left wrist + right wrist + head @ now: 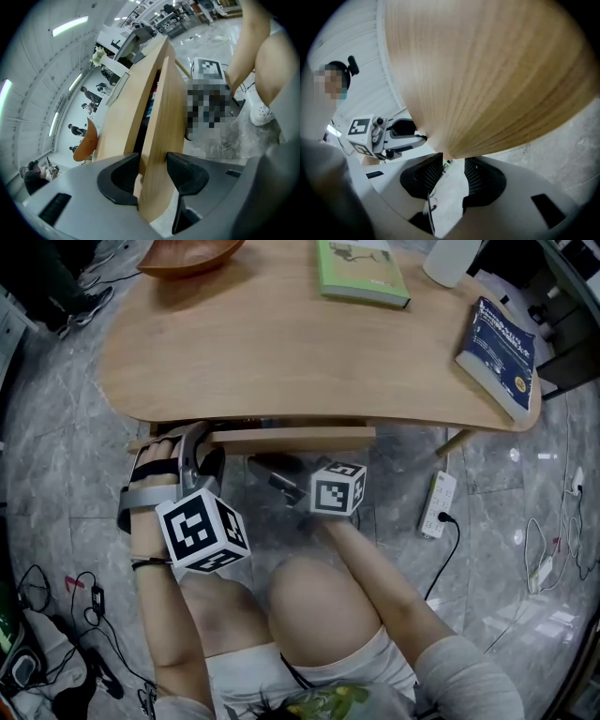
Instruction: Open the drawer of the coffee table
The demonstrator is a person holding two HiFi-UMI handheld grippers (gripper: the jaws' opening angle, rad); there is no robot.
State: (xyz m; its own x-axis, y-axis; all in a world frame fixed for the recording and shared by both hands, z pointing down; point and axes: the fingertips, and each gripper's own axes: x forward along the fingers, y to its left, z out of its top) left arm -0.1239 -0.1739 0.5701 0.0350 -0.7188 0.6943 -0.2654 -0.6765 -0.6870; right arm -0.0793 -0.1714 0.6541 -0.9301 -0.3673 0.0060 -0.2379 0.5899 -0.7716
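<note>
The wooden coffee table (281, 343) has a drawer front (300, 439) standing a little out from under its near edge. My left gripper (192, 439) grips the left end of that panel. In the left gripper view the jaws of that gripper (152, 173) are shut on the drawer front (159, 117), one finger on each face. My right gripper (281, 479) hangs lower, under the middle of the drawer. In the right gripper view its jaws (453, 168) stand slightly apart with only floor between them, and the wooden underside (487, 70) is just past the tips.
On the tabletop lie a brown bowl (192, 254), a green book (361, 270), a blue book (499, 343) and a white object (450, 259). A power strip (438, 505) lies on the floor at right, cables (56, 615) at left. The person's knee (319, 601) is close below.
</note>
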